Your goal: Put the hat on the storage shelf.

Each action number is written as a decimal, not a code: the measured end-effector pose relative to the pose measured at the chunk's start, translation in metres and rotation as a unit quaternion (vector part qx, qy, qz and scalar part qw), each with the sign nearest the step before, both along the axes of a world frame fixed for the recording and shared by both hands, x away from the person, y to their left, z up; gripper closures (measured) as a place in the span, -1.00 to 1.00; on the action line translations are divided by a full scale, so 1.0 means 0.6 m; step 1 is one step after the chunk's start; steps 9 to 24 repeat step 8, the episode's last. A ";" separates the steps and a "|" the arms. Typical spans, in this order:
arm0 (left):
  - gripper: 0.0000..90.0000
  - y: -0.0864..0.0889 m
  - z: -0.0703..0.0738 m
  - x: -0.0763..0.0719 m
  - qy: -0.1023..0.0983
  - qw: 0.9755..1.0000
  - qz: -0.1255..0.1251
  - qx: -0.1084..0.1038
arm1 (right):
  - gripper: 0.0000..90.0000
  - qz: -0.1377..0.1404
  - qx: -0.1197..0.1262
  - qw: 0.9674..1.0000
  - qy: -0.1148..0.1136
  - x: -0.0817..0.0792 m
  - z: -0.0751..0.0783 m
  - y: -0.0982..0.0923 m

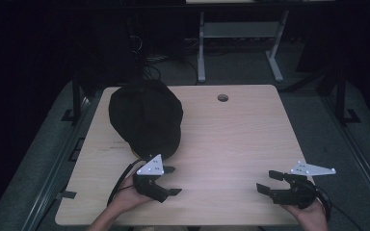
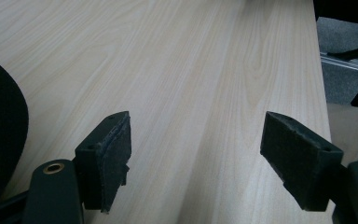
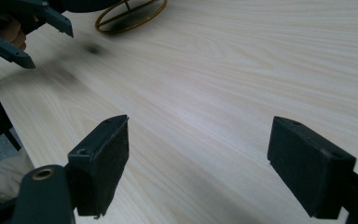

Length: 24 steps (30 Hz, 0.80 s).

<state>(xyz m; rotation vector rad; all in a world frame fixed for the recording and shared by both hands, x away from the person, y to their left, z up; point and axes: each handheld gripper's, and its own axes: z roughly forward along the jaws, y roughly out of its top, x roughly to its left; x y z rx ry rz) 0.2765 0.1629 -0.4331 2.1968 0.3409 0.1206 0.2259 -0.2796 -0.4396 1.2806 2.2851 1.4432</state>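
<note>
A black cap (image 1: pixel 145 118) on a gold wire stand (image 3: pixel 129 14) is seen near the table's (image 1: pixel 231 139) far-left corner as the left gripper (image 1: pixel 170 180) and right gripper (image 1: pixel 269 182) are held wide open and empty at the near edge, an approach judged next

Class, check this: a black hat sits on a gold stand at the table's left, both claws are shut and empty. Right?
Not quite. Both claws are open, not shut: the left claw and right claw show wide gaps in their gripper views. The hat and the rest stand.
</note>
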 end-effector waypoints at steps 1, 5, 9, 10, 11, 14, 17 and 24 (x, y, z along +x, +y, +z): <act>-0.46 0.000 0.000 0.000 0.000 1.000 0.001 -0.002 | -0.56 -0.001 0.001 1.000 -0.001 -0.003 -0.002 0.001; -0.46 0.002 0.002 0.001 0.004 1.000 0.002 -0.008 | -0.60 -0.001 0.004 1.000 -0.001 -0.019 -0.013 0.009; -0.46 0.003 0.003 0.002 0.004 1.000 0.002 -0.009 | -0.62 0.002 0.003 1.000 -0.003 -0.021 -0.013 0.014; -0.46 0.003 0.003 0.002 0.004 1.000 0.002 -0.009 | -0.62 0.002 0.003 1.000 -0.003 -0.021 -0.013 0.014; -0.46 0.003 0.003 0.002 0.004 1.000 0.002 -0.009 | -0.62 0.002 0.003 1.000 -0.003 -0.021 -0.013 0.014; -0.46 0.003 0.003 0.002 0.004 1.000 0.002 -0.009 | -0.62 0.002 0.003 1.000 -0.003 -0.021 -0.013 0.014; -0.46 0.003 0.003 0.002 0.004 1.000 0.002 -0.009 | -0.62 0.002 0.003 1.000 -0.003 -0.021 -0.013 0.014; -0.46 0.003 0.003 0.002 0.004 1.000 0.002 -0.009 | -0.62 0.002 0.003 1.000 -0.003 -0.021 -0.013 0.014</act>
